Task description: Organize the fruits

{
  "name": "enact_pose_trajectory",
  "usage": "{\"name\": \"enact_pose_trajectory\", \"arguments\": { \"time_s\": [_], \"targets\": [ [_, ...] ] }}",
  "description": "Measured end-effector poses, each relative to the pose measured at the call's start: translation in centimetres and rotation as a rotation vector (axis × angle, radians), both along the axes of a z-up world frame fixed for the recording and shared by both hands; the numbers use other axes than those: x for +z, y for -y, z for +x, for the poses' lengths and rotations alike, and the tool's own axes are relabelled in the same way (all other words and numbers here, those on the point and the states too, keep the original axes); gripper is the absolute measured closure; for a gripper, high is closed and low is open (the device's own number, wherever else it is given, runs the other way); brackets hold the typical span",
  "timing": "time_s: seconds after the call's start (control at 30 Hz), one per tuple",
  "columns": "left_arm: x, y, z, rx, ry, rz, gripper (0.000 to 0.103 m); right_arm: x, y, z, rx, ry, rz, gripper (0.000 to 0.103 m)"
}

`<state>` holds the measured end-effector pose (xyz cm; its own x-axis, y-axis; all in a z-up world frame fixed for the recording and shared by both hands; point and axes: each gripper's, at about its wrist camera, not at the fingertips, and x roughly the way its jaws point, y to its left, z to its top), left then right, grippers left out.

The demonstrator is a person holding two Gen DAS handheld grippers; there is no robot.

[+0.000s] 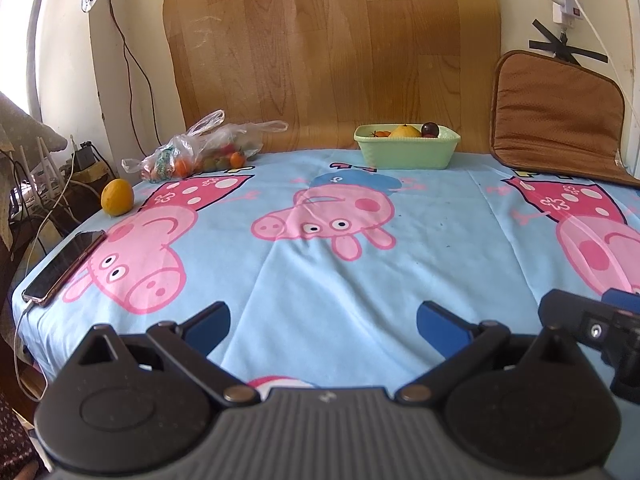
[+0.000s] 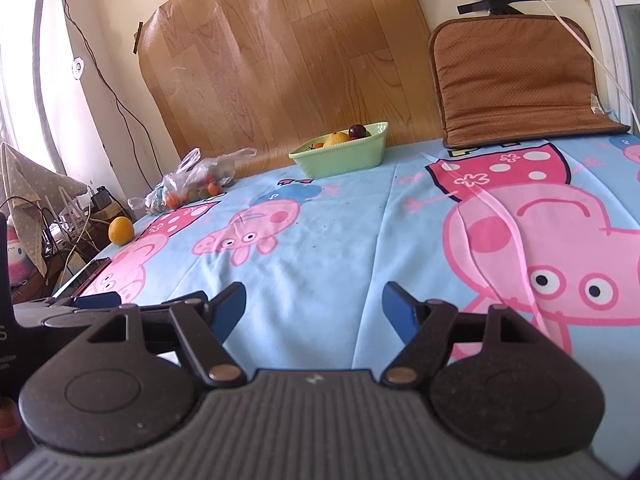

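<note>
A pale green dish (image 1: 406, 153) (image 2: 340, 158) stands at the far edge of the cartoon-print cloth and holds a yellow fruit (image 1: 405, 131), a dark plum (image 1: 430, 129) and small orange fruits. A loose yellow-orange fruit (image 1: 117, 197) (image 2: 121, 231) lies at the far left of the cloth. A clear plastic bag (image 1: 200, 150) (image 2: 192, 182) with several small fruits lies behind it. My left gripper (image 1: 323, 322) is open and empty near the front edge. My right gripper (image 2: 314, 307) is also open and empty, far from all the fruit.
A phone (image 1: 64, 266) on a cable lies at the left edge of the cloth. A brown cushion (image 1: 556, 114) (image 2: 516, 80) leans on the wall at the back right. A wood-patterned board (image 1: 332, 48) stands behind the dish. Cables and devices clutter the left side.
</note>
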<state>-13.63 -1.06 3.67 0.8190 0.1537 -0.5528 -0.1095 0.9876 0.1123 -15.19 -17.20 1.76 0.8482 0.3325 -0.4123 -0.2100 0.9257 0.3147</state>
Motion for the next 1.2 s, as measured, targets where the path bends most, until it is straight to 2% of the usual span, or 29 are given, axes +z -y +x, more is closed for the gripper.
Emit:
{"name": "enact_pose_trajectory", "arguments": {
  "time_s": [1.2],
  "targets": [
    [0.22,0.64,-0.28,-0.011,0.022,0.027,0.0,-0.07,0.39,-0.19,-0.016,-0.002,0.027,0.026]
  ]
}}
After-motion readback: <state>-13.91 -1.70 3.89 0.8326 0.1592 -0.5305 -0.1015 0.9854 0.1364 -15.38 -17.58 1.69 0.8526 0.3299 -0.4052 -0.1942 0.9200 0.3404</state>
